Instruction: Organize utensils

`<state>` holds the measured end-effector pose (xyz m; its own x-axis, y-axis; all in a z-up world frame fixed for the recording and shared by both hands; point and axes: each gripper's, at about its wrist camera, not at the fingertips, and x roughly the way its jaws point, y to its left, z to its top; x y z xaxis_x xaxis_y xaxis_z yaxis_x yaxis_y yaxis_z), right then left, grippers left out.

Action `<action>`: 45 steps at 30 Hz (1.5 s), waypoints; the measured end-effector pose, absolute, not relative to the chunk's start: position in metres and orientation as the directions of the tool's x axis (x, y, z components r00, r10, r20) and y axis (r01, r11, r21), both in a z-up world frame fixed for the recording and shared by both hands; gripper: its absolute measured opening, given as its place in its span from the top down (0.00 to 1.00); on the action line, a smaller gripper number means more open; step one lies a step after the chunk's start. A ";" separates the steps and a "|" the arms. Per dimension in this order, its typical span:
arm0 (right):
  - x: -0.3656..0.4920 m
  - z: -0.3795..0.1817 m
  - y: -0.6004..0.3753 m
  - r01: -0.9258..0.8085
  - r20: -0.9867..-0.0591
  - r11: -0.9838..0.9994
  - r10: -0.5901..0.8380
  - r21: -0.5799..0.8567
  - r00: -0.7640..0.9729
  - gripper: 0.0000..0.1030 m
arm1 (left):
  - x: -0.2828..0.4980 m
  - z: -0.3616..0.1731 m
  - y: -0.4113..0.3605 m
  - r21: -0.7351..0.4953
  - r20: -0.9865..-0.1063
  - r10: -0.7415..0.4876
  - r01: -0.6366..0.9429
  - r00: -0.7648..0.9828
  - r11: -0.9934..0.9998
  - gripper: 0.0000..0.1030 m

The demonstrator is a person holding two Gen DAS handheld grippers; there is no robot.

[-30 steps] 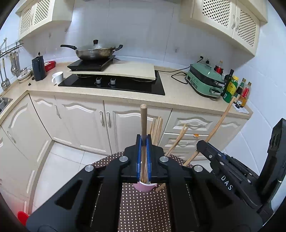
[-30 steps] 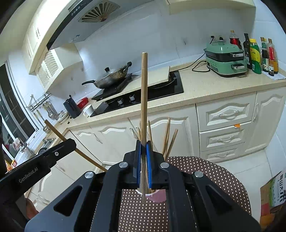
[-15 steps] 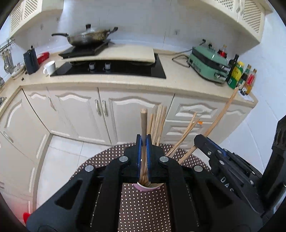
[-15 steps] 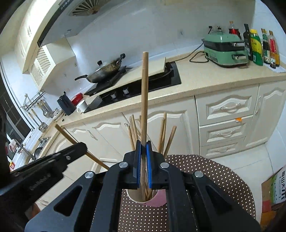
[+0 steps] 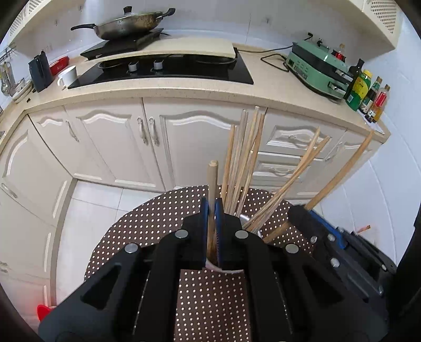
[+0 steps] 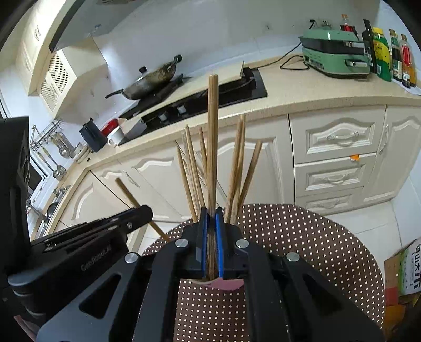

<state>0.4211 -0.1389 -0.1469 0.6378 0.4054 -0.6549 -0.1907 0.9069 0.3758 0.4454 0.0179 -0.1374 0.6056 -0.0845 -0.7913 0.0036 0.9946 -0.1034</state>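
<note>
Both fingers grip a chopstick each — left gripper (image 5: 212, 210), right gripper (image 6: 211, 213) — lower yours straight into the cup (image 6: 223, 284).

Cream cabinets (image 5: 184, 142) stand under a speckled counter (image 5: 265, 86); white tiled wall (image 5: 236, 18) at the top, pale tiled floor (image 5: 86, 210) lower left.

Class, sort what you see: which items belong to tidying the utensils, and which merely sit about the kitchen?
Job: left claw gripping a chopstick; right claw gripping a chopstick; pink cup of chopsticks.

Lying about: wok, white mug, green cooker, bottles.
</note>
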 end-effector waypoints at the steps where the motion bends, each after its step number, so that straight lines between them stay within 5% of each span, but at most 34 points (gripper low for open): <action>1: 0.422 -0.149 -0.139 -0.190 -0.660 0.906 0.408 0.378 0.631 0.96 | 0.446 -0.138 0.018 -0.111 -0.784 -0.093 0.009 0.614 0.994 0.94; 8: 0.430 -0.161 -0.138 -0.193 -0.695 0.903 0.420 0.384 0.584 0.95 | 0.450 -0.149 0.020 -0.144 -0.771 -0.150 0.059 0.620 0.988 0.91; 10: 0.432 -0.162 -0.140 -0.182 -0.701 0.900 0.423 0.395 0.575 0.92 | 0.452 -0.154 0.019 -0.130 -0.789 -0.144 0.066 0.597 0.989 0.78; 11: 0.432 -0.162 -0.141 -0.179 -0.702 0.900 0.424 0.398 0.573 0.92 | 0.451 -0.155 0.019 -0.112 -0.790 -0.124 0.058 0.600 0.992 0.54; 12: 0.432 -0.161 -0.143 -0.174 -0.702 0.901 0.421 0.398 0.574 0.92 | 0.448 -0.154 0.020 -0.086 -0.775 -0.089 0.035 0.625 0.996 0.44; 17: 0.432 -0.159 -0.150 -0.167 -0.713 0.901 0.420 0.400 0.562 0.83 | 0.443 -0.153 0.025 -0.074 -0.762 -0.066 0.015 0.644 0.997 0.44; 21: 0.428 -0.154 -0.154 -0.167 -0.712 0.911 0.401 0.377 0.577 0.58 | 0.438 -0.150 0.027 -0.065 -0.759 -0.057 0.012 0.648 0.998 0.44; 25: 0.421 -0.148 -0.159 -0.168 -0.713 0.917 0.389 0.363 0.584 0.46 | 0.432 -0.147 0.027 -0.053 -0.758 -0.049 0.013 0.650 0.998 0.44; 39: 0.365 -0.115 -0.164 -0.215 -0.685 0.930 0.366 0.300 0.630 0.41 | 0.377 -0.121 0.028 -0.047 -0.721 -0.070 0.051 0.689 0.998 0.43; 45: 0.327 -0.101 -0.158 -0.220 -0.670 0.940 0.340 0.260 0.660 0.20 | 0.340 -0.108 0.031 -0.044 -0.703 -0.069 0.054 0.708 0.998 0.36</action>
<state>0.3268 -0.1579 -0.1007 0.6602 0.3403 -0.6696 -0.2204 0.9400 0.2605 0.3398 0.0313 -0.1078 0.7082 -0.0693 -0.7026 0.0536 0.9976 -0.0444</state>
